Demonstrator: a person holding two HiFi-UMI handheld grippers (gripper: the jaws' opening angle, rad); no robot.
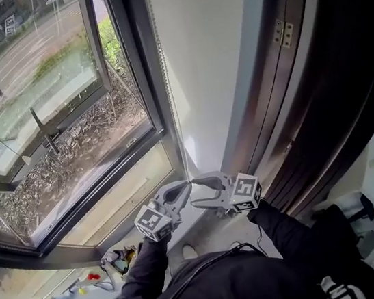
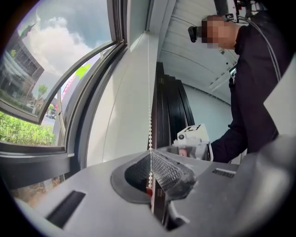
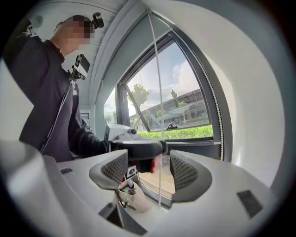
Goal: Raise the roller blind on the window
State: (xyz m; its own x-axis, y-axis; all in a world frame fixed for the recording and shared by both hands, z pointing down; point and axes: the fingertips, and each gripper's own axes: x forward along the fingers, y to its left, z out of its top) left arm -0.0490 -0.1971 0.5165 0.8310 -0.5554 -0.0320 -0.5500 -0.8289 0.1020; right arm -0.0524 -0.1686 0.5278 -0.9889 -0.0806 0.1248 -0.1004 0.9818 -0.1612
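Observation:
The blind's white bead chain (image 1: 167, 79) hangs down along the window frame's right side. My left gripper (image 1: 186, 185) is shut on the chain, which runs up out of its closed pads (image 2: 150, 92). My right gripper (image 1: 198, 192) faces it from the right at about the same height, jaws wide open. In the right gripper view the chain (image 3: 157, 69) hangs loose between the open mesh pads (image 3: 185, 173), touching neither. Just beyond them the left gripper (image 3: 138, 147) grips it. A second strand (image 3: 213, 102) runs along the frame. The blind itself is out of view.
The dark window frame (image 1: 149, 102) and pale sill (image 1: 121, 199) lie ahead, with a white wall reveal (image 1: 202, 60) beside them. Dark folded panels (image 1: 320, 113) stand at the right. A bag and small clutter (image 1: 116, 262) lie on the floor below the sill.

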